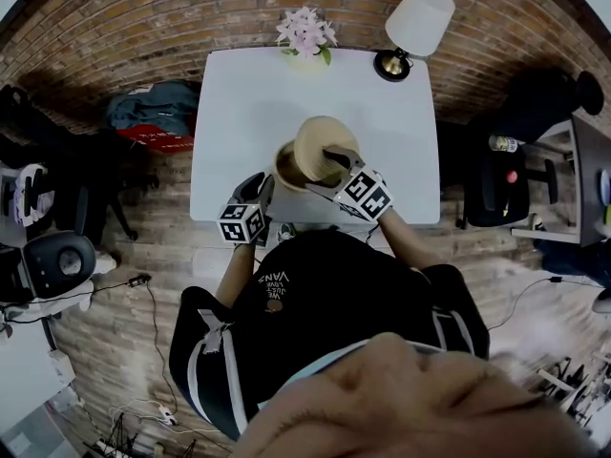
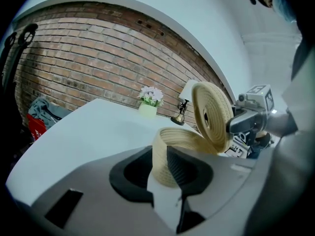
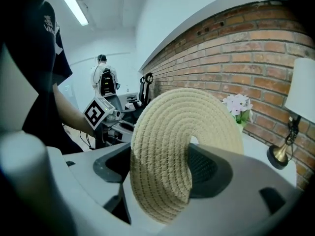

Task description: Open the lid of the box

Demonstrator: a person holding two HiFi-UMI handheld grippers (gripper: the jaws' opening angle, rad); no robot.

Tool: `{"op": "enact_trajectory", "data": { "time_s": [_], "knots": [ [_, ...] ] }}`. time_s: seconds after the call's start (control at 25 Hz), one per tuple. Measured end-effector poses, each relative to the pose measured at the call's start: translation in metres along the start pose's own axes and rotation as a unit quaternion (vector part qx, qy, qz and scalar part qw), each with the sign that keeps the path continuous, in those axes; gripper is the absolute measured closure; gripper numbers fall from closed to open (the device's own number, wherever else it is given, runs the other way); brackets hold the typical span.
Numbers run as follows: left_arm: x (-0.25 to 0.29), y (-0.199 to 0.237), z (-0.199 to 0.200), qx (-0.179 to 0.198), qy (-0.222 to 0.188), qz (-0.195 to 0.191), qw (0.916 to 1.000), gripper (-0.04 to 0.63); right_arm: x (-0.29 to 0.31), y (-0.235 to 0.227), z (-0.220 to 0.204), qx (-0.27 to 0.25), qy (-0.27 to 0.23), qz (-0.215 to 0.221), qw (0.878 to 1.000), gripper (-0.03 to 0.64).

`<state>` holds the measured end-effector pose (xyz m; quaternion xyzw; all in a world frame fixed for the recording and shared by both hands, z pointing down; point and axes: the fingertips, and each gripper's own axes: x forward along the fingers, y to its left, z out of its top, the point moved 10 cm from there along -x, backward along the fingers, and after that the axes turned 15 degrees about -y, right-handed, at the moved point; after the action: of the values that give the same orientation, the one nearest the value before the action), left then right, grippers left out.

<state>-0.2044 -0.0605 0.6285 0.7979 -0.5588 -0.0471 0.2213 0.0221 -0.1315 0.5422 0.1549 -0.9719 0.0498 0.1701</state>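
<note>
Box (image 2: 182, 141) sits mid-surface (image 1: 239, 103) by the near edge | your left tool (image 2: 166, 168) pinches its near-left wall | your right tool (image 3: 162, 173) clamps the lid (image 3: 187, 127), tipped on edge over the box's right rim | bare room lies right and beyond; lamp (image 1: 417, 22) and flowers (image 1: 305, 34) stand at the far edge.

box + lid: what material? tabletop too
Box: looks like coiled woven plant fibre, maybe straw or seagrass, pale tan and matte; stacked ridged coils show on its wall.
Lid: same weave, with coils running in rings and fine stitching across them.
Table: smooth white top with a slight sheen; laminate or painted board, cannot tell which.
</note>
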Motion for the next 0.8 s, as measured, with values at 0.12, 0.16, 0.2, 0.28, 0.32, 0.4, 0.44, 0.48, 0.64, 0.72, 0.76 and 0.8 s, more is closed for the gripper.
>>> {"op": "enact_trajectory", "data": {
  "time_s": [0.12,0.16,0.2,0.28,0.32,0.4,0.44,0.48,0.64,0.72,0.76,0.8],
  "knots": [
    [0.000,-0.003,0.006,0.000,-0.008,0.004,1.0000,0.514,-0.010,-0.006,0.002,0.032,-0.036,-0.015,0.999,0.282],
    [0.000,-0.005,0.008,0.002,-0.009,0.005,0.9999,0.514,-0.013,-0.008,0.002,0.043,-0.047,-0.019,0.998,0.282],
    [0.000,-0.006,0.009,0.005,-0.010,0.006,0.9999,0.514,-0.016,-0.010,0.003,0.053,-0.057,-0.024,0.997,0.282],
    [0.001,-0.009,0.012,0.012,-0.013,0.007,0.9998,0.514,-0.022,-0.014,0.003,0.068,-0.074,-0.036,0.994,0.282],
    [0.001,-0.010,0.013,0.014,-0.016,0.008,0.9997,0.514,-0.024,-0.015,0.003,0.072,-0.081,-0.042,0.993,0.282],
    [0.001,-0.014,0.017,0.015,-0.025,0.010,0.9995,0.514,-0.030,-0.018,0.004,0.080,-0.097,-0.056,0.990,0.282],
    [0.000,-0.015,0.020,0.016,-0.031,0.011,0.9994,0.514,-0.033,-0.019,0.005,0.084,-0.106,-0.063,0.989,0.282],
    [0.000,-0.017,0.023,0.017,-0.036,0.011,0.9991,0.514,-0.037,-0.020,0.006,0.089,-0.116,-0.070,0.987,0.282],
    [0.001,-0.027,0.036,0.027,-0.057,0.008,0.9980,0.514,-0.054,-0.029,0.004,0.112,-0.154,-0.104,0.976,0.282],
    [0.002,-0.033,0.041,0.030,-0.067,0.005,0.9973,0.514,-0.064,-0.032,0.002,0.122,-0.166,-0.120,0.971,0.282],
    [0.003,-0.036,0.044,0.031,-0.072,0.003,0.9969,0.514,-0.068,-0.034,0.001,0.124,-0.171,-0.126,0.969,0.282],
    [0.004,-0.039,0.047,0.033,-0.077,0.002,0.9965,0.514,-0.073,-0.036,0.000,0.124,-0.175,-0.132,0.968,0.282]
  ]
}}
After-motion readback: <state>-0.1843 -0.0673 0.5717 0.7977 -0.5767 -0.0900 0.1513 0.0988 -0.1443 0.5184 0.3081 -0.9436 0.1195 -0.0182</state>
